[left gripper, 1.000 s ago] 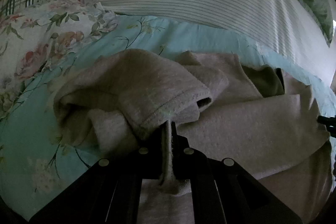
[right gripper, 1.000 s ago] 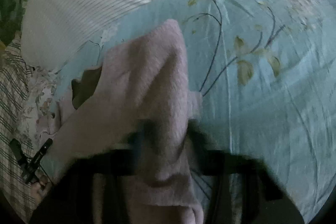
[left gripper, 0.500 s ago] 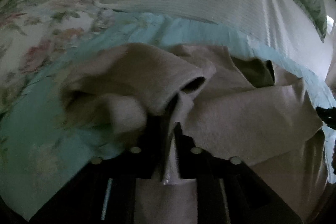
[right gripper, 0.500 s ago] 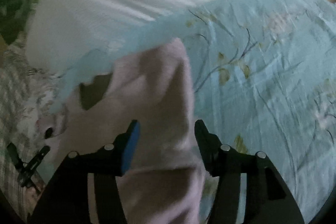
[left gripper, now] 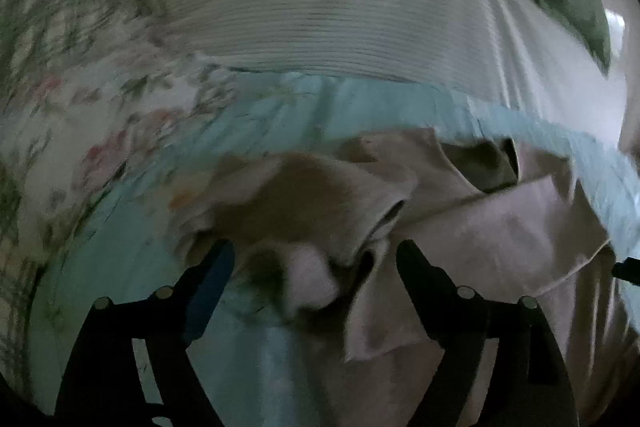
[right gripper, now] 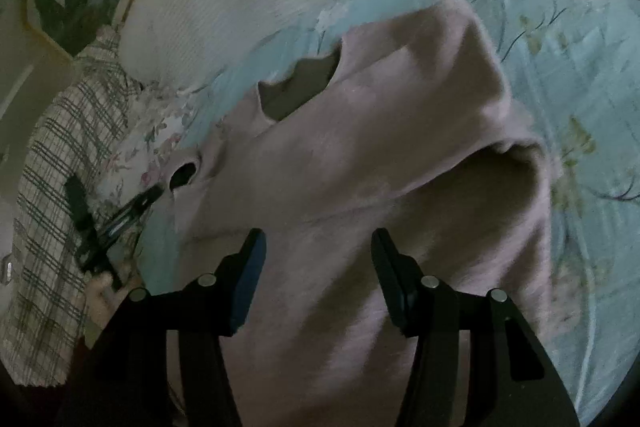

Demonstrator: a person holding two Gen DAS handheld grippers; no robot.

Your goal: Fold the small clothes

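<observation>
Light blue floral bedsheet (right gripper: 580, 75), white striped pillow (left gripper: 340, 27) at its far edge, pale pink sweatshirt (right gripper: 360, 167) crumpled on sheet w/ sleeves folded in, left gripper (left gripper: 314, 261) jaws wide over bunched sleeve, right gripper (right gripper: 318, 247) jaws wide above sweatshirt body, neither gripping.

Fuzzy matt knit shirt (right gripper: 360, 167); smooth cotton sheet (right gripper: 580, 47).

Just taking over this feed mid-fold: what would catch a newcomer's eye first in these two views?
The pale pinkish-grey shirt, bunched and half folded on the light blue floral sheet, fills the middle of both views. Both claws stand open over it: the left claw by the rumpled sleeve cuff, the right claw above the body below the dark neck opening. A white ribbed pillow lies behind.
</observation>
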